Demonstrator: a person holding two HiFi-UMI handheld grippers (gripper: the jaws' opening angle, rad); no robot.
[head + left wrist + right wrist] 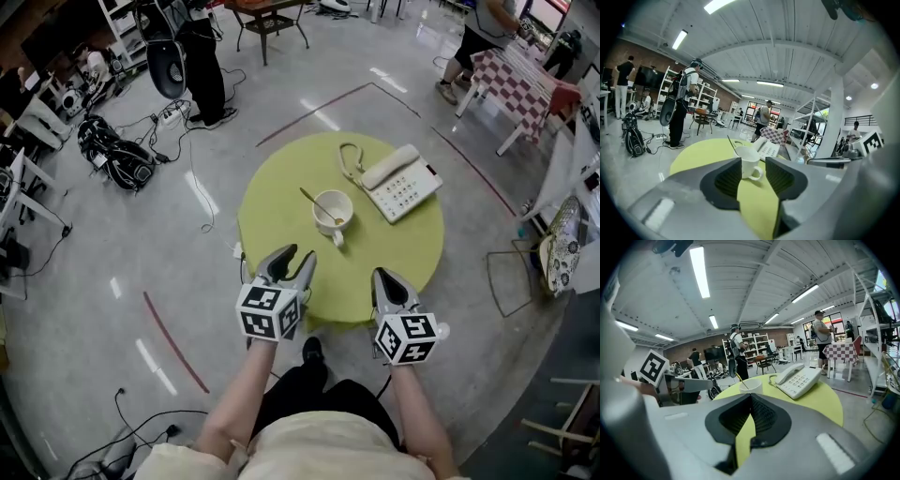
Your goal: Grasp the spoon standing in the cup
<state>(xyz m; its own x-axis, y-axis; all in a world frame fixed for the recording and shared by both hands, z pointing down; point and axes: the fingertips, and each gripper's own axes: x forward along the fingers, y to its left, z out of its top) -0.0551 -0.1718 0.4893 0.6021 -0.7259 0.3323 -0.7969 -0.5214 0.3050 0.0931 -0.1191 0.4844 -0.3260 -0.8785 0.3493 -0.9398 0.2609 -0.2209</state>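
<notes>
A white cup [333,211] stands near the middle of the round yellow-green table [281,187], its handle toward me. A gold spoon [314,199] leans in it, with the handle slanting up to the left. My left gripper [294,261] hovers at the table's near edge, just short of the cup, with the jaws open and nothing between them. In the left gripper view the cup [749,161] shows straight ahead through the gap of that gripper [753,172], the spoon [732,142] rising to its left. My right gripper [385,277] is shut and empty at the near right edge. Its own view has the cup [751,386] beyond the closed tips [750,398].
A white desk phone [401,183] with a coiled cord lies on the table to the right of the cup. Cables and a black bag [117,155] lie on the floor at the left. A checkered table [520,80] and a standing person [202,66] are farther off.
</notes>
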